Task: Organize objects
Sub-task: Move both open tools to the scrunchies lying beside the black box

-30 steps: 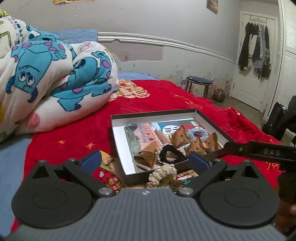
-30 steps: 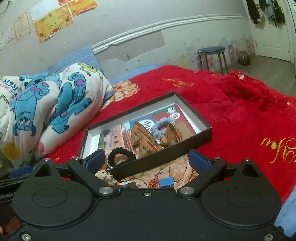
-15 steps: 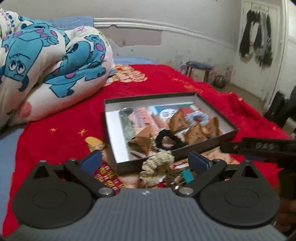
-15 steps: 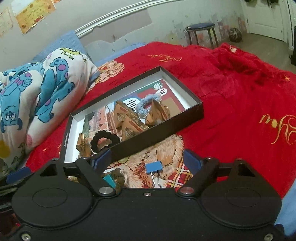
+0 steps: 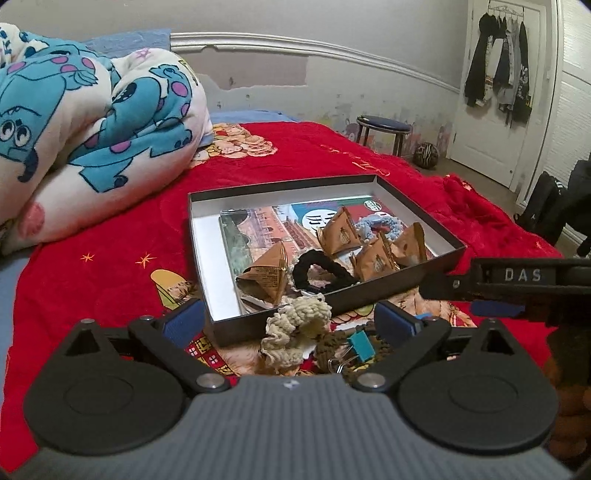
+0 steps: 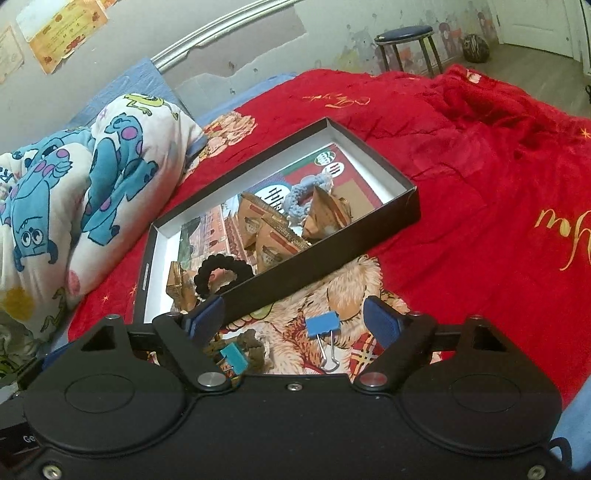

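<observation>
Right at the front, the left gripper (image 5: pixel 288 321) hangs low over the bed with its blue-padded jaws spread wide, nothing pinched, and between them lies a cream scrunchie (image 5: pixel 295 328), all knobbly ruffles, with a teal binder clip (image 5: pixel 360 345) and a tangle of brown cord (image 5: pixel 330 350) just beside it. Over in the right wrist view, the right gripper (image 6: pixel 293 317) has its jaws wide too, having just narrowed a little, and a blue binder clip (image 6: pixel 323 325) with shiny wire handles lies on the bedcover between them, untouched by either pad. That blue clip is nearly hidden in the left view; the cream scrunchie does not show at all in the right one.

Just past both sits the shallow black cardboard box (image 5: pixel 454 247), white inside, rectangular, lined with a glossy printed sheet. In it: a black ribbed scrunchie (image 5: pixel 321 273), several crinkly brown paper packets (image 5: pixel 266 278) folded into pyramids, and a pale blue knitted scrunchie (image 5: pixel 376 225).

The plush red bedspread (image 6: pixel 480 184) with gold embroidery runs underneath everything. Left of the box, a fleecy white blanket (image 5: pixel 92 129) printed with blue monsters is bunched up.

Farther back, a round stool (image 5: pixel 384 129) stands by the chipped wall. Only the left view catches the coats (image 5: pixel 498 62) on the door; only the right shows paper certificates (image 6: pixel 62 33) stuck on the wall
</observation>
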`<action>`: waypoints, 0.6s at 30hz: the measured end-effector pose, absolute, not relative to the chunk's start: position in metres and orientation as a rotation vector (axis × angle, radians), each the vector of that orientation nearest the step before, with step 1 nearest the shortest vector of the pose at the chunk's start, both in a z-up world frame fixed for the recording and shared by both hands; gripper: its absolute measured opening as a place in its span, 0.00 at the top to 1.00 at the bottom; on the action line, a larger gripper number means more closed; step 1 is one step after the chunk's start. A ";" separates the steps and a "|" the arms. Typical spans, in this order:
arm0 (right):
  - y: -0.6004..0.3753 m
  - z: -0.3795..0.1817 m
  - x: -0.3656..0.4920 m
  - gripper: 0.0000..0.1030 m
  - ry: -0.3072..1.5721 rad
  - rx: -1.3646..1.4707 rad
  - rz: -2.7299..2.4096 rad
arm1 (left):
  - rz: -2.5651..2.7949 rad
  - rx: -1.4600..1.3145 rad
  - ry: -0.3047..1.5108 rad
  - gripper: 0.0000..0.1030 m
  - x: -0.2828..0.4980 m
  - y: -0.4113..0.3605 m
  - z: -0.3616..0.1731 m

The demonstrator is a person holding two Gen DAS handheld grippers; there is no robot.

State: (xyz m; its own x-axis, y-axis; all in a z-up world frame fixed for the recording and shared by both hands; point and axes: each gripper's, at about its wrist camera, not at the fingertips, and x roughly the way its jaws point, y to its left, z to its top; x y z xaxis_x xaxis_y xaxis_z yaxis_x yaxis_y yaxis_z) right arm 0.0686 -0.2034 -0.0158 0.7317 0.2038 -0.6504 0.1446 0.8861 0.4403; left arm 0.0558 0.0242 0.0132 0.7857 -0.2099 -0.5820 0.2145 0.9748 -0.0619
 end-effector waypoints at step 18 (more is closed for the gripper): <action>-0.214 -0.039 0.077 0.48 0.883 0.609 0.075 | -0.160 0.021 0.711 0.09 0.078 0.028 -0.012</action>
State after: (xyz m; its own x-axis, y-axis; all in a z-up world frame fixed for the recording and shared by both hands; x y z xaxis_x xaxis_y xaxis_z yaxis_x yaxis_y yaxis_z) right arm 0.0771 -0.2135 -0.0386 0.6434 0.3054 -0.7019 0.1827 0.8292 0.5283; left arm 0.0784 0.0284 -0.0117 0.7458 -0.1393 -0.6514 0.1533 0.9875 -0.0356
